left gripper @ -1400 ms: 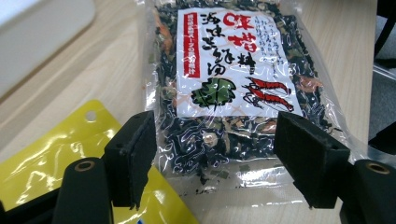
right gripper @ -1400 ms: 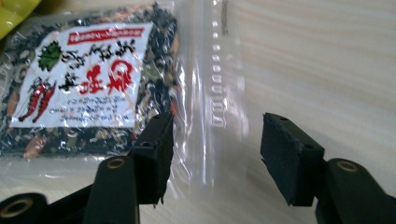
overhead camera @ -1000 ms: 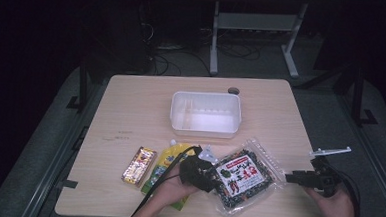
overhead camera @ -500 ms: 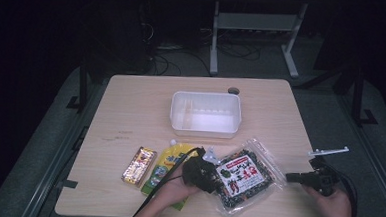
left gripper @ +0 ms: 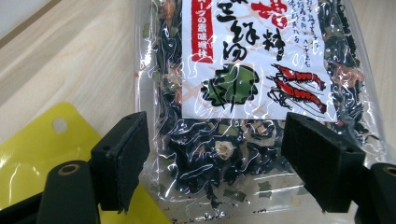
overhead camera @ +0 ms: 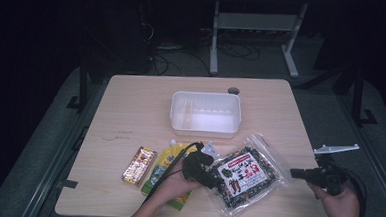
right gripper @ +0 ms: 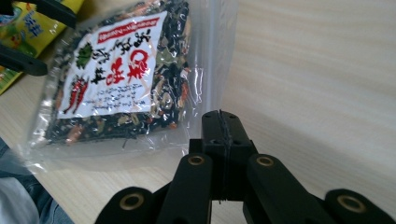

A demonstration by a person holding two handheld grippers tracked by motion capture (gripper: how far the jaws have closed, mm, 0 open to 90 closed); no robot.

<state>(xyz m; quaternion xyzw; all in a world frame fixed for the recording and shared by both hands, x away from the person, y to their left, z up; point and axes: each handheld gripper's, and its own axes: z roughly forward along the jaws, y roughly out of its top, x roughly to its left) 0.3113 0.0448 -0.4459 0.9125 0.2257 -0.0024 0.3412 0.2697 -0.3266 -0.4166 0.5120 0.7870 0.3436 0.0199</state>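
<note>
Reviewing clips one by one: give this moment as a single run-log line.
left gripper: open, jaws just widened, straddling seaweed bag end | right gripper: shut, empty, beside bag | white tub: behind

Dim, dark surroundings; glare on plastic, sharp close-ups.

Light wooden table (overhead camera: 131, 105), white tub (overhead camera: 205, 114), seaweed bag (overhead camera: 245, 175), yellow pouch (overhead camera: 171, 160), snack bar (overhead camera: 139, 165) lying on it.

Open jaws flank the seaweed bag (left gripper: 243, 140) (clear plastic).
</note>
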